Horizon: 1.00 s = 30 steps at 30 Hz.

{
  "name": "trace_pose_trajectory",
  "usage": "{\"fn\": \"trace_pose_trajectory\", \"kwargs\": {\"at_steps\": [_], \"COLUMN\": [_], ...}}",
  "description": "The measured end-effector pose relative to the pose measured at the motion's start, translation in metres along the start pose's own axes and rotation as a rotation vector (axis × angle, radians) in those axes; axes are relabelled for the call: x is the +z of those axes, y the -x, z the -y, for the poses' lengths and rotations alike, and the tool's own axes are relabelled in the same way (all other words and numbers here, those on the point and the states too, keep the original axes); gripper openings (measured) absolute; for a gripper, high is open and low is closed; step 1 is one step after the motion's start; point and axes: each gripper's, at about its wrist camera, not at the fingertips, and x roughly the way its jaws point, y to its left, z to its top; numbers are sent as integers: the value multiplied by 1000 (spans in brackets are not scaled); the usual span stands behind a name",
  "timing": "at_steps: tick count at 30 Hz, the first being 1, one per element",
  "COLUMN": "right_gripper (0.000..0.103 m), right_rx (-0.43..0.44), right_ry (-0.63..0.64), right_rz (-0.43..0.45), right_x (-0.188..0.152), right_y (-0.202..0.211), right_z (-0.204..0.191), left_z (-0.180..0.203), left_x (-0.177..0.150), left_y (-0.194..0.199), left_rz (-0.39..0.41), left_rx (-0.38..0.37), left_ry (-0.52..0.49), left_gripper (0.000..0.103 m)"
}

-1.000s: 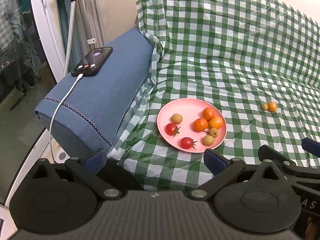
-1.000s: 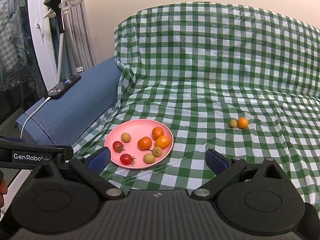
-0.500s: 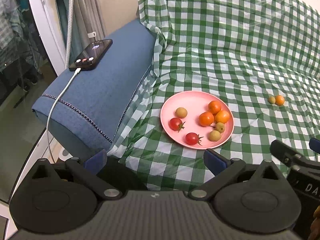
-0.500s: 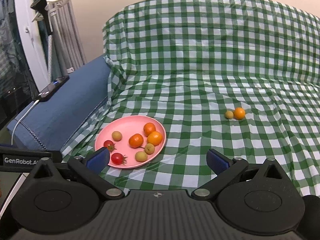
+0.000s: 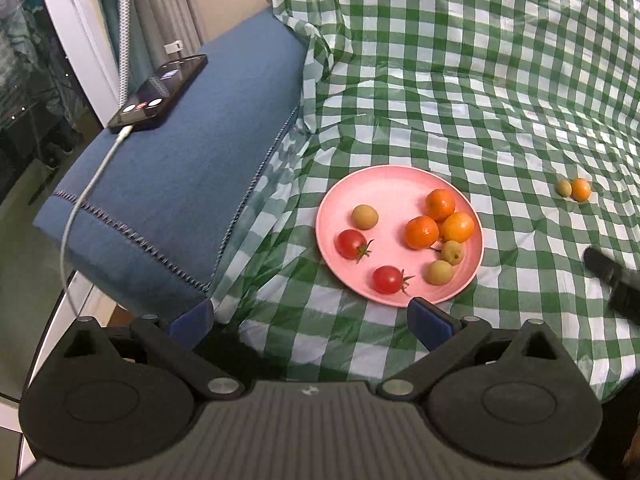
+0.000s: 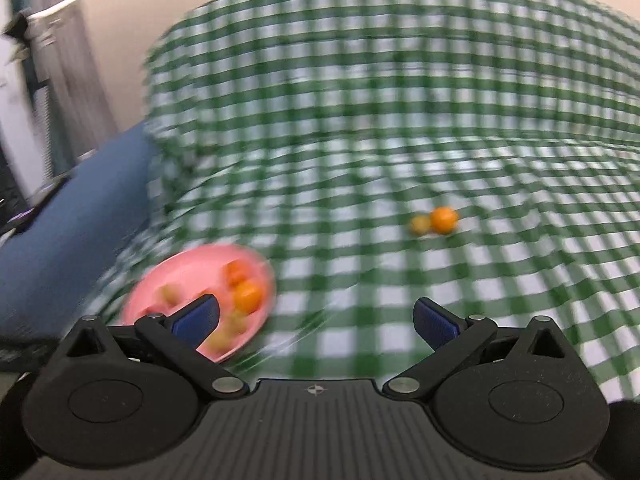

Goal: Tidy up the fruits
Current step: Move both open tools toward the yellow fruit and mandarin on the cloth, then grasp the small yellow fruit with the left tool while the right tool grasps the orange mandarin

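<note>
A pink plate lies on the green checked cloth and holds several oranges, red tomatoes and yellow-green fruits. It shows blurred in the right wrist view. A loose orange and a small yellow-green fruit lie together on the cloth to the right, also in the right wrist view, orange and green fruit. My left gripper is open and empty, just short of the plate. My right gripper is open and empty, well short of the loose pair. Part of it shows as a dark blur.
A blue cushioned armrest stands left of the plate with a phone on a white charging cable. The checked cloth rises up a backrest behind. Curtains and a window frame stand at far left.
The right gripper has swung quickly to the right and forward toward the loose orange and green fruit; its view is motion-blurred. The left gripper has drifted closer to the plate.
</note>
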Motion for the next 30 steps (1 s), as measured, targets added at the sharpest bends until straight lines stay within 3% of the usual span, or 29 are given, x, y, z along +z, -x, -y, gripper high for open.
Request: {"fn": "trace_pose_trajectory", "kwargs": {"at_steps": [5, 10, 19, 24, 25, 26, 30], "right_gripper": [102, 102, 102, 101, 98, 89, 45], "right_rx": [-209, -348, -336, -420, -430, -422, -392], "right_ry": [-65, -56, 11, 75, 83, 81, -4], "right_rz": [77, 65, -50, -17, -9, -2, -7], "right_x": [19, 27, 43, 53, 53, 53, 54], "right_y": [-52, -119, -234, -265, -265, -266, -254], "right_z": [59, 107, 132, 134, 137, 142, 162], "left_z": [26, 56, 81, 97, 101, 106, 138], "left_x": [21, 46, 64, 79, 82, 86, 102], "left_y": [-20, -39, -70, -83, -84, -86, -94], "left_rz": [-27, -48, -101, -90, -83, -76, -43], "left_rx": [6, -6, 40, 43, 39, 33, -15], "left_ry": [-29, -43, -59, -79, -83, -88, -95], "left_gripper": [103, 103, 103, 103, 103, 103, 103]}}
